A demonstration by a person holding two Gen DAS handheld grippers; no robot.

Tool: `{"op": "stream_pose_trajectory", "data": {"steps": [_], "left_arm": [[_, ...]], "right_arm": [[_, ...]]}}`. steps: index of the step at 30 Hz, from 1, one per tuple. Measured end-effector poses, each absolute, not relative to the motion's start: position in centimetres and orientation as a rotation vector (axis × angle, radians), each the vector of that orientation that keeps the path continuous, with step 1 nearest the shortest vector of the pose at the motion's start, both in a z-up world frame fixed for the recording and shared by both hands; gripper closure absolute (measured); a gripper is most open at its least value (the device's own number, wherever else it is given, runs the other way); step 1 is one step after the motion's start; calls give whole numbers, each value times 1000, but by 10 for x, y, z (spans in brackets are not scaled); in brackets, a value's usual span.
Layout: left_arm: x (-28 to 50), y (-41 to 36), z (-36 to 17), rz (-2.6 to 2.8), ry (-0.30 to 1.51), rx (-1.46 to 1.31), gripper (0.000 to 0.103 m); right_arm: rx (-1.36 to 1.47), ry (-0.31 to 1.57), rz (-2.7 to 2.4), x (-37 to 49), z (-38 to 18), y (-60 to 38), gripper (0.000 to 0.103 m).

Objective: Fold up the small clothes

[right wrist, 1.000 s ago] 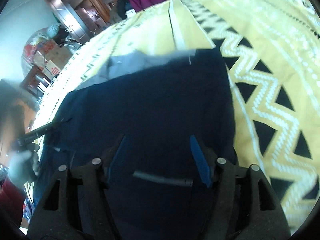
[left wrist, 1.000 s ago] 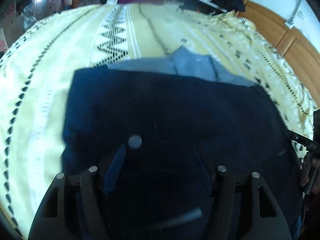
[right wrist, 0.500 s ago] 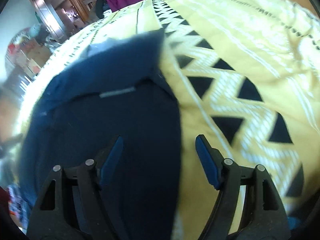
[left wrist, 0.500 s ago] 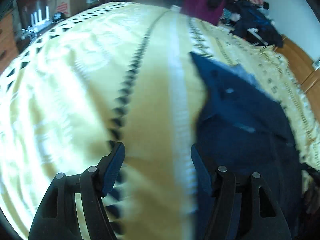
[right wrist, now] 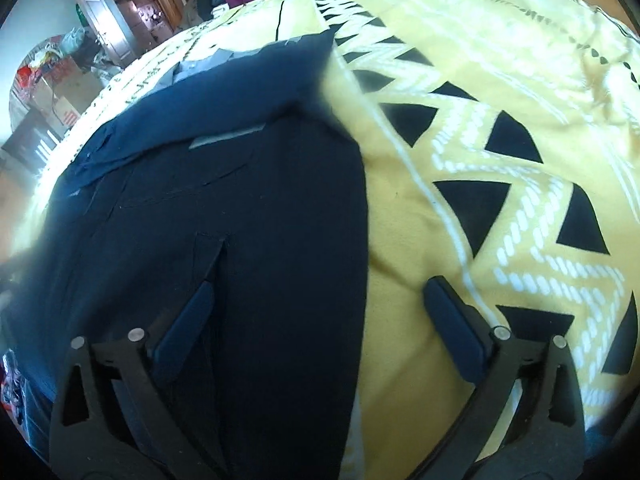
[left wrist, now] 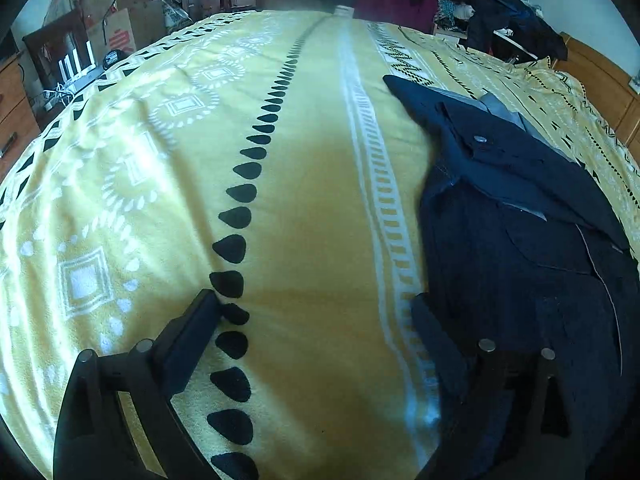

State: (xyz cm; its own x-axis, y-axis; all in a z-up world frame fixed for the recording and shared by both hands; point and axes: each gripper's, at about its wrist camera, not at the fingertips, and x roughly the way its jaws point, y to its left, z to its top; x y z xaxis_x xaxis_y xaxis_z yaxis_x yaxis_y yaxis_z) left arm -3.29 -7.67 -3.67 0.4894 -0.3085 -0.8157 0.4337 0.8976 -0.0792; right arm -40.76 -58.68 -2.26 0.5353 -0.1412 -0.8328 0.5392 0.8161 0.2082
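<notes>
Although the dark blue garment (left wrist: 520,240) lies spread on the yellow patterned bedspread (left wrist: 160,160), neither tool has hold of it. In the left wrist view it fills the right side of the frame, its lighter blue inner face (left wrist: 504,114) and a metal button (left wrist: 480,139) showing toward the upper right, where a top layer appears turned over the rest. The left gripper (left wrist: 316,312) sits at the bottom of that frame with its jaws spread wide and nothing between them; one finger rests over bare bedspread, the other right at the garment's left edge, probably lined up so that edge can be picked and carried across.

In the right wrist view the garment (right wrist: 240,200) takes the left and centre of the frame, its straight right edge running down the middle toward the bottom. The right gripper (right wrist: 316,304) is likewise wide open and empty, straddling that edge: one finger over the dark cloth, the other over the zigzag print of the bedspread (right wrist: 500,160). That placement suits closing on the border rather than on the bulk of the fabric.

Judging from how flat the cloth lies, one fold looks done and another remains. Cardboard boxes (left wrist: 116,20) and hanging clothes (left wrist: 516,12) crowd the upper background, well apart from the work.
</notes>
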Motion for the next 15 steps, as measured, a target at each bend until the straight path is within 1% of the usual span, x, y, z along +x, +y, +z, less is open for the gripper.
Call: {"op": "stream_pose_trajectory", "data": {"steps": [15], "left_arm": [[-33,-77,-38,-444,955,143,4]], "right_arm": [[459,923,-435,-408,-23,-581,0]]}}
